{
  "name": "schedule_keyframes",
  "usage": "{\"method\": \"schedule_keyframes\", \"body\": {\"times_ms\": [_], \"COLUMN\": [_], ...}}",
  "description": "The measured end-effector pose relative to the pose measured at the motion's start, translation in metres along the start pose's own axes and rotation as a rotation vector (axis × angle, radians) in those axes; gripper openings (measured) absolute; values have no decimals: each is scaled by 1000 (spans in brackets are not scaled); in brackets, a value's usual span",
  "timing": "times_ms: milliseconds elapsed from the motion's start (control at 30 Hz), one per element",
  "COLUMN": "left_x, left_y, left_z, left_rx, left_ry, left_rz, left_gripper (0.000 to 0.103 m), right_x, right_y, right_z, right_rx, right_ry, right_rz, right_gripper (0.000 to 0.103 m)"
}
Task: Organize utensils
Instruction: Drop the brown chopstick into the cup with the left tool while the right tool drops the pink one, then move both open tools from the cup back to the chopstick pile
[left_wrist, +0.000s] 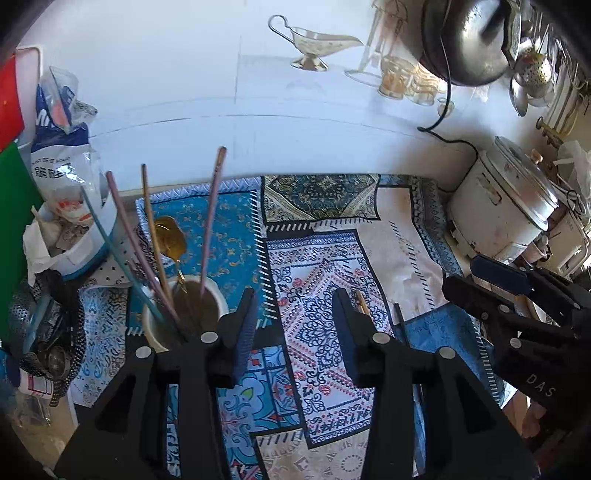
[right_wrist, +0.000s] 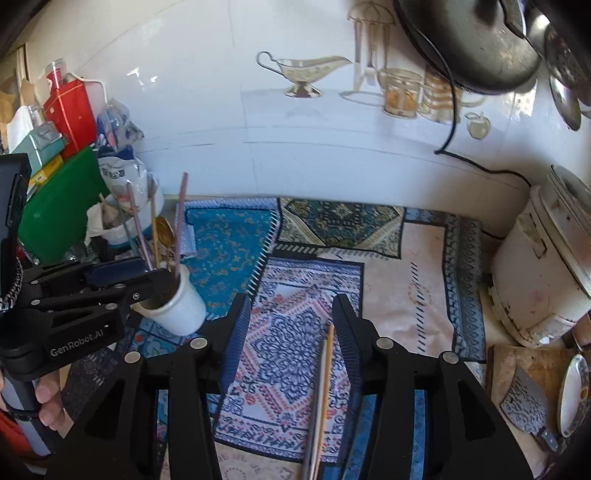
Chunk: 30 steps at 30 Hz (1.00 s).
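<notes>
A white cup (left_wrist: 184, 314) stands on the patterned cloth (left_wrist: 314, 332) that covers the bench, toward its left edge. It holds several long chopsticks (left_wrist: 210, 221), pink, teal and gold, leaning out over the rim, and a gold spoon (left_wrist: 170, 236) with its bowl up.

Behind the cup, at the back left corner, a white tub (left_wrist: 85, 243) holds crumpled paper and what looks like a plastic bag, though the view there is crowded.

The left tool (left_wrist: 295, 321) hovers just right of the cup, its jaws partly apart with nothing between them. The right tool (right_wrist: 290, 325) is likewise partly apart. A gold chopstick and a grey one (right_wrist: 321, 398) lie on the cloth between its jaws, close to the right jaw; the pads do not press on them.

At the right edge of the bench stands a white rice cooker (right_wrist: 543, 280), lid closed. In front of it, a cleaver (right_wrist: 528, 402) lies on a wooden board (right_wrist: 539, 365) beside a plate (right_wrist: 570, 395).
</notes>
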<state>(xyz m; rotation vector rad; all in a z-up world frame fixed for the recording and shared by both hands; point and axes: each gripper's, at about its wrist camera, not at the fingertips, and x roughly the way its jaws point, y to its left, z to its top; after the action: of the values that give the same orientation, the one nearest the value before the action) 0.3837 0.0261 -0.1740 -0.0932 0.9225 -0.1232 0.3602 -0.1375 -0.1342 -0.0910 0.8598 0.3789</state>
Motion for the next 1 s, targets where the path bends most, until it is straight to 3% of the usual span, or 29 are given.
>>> {"method": "schedule_keyframes", "body": {"times_ms": [300, 633, 833, 1000], "left_x": [60, 133, 155, 163], "left_y": [-54, -88, -98, -92], "left_z": [-26, -63, -77, -82], "left_rx": [20, 65, 92, 51], "left_ry": [145, 339, 378, 395], "left_rz": [-9, 5, 27, 11], "left_gripper": [46, 46, 46, 42], "right_x": [17, 48, 63, 67], "right_y": [-65, -103, -110, -108], "right_z": [-40, -89, -108, -117], "right_rx": [102, 137, 160, 153], "right_ry": [118, 264, 329, 343], "right_rz": [-46, -78, -48, -29], "right_gripper": [43, 43, 43, 43]}}
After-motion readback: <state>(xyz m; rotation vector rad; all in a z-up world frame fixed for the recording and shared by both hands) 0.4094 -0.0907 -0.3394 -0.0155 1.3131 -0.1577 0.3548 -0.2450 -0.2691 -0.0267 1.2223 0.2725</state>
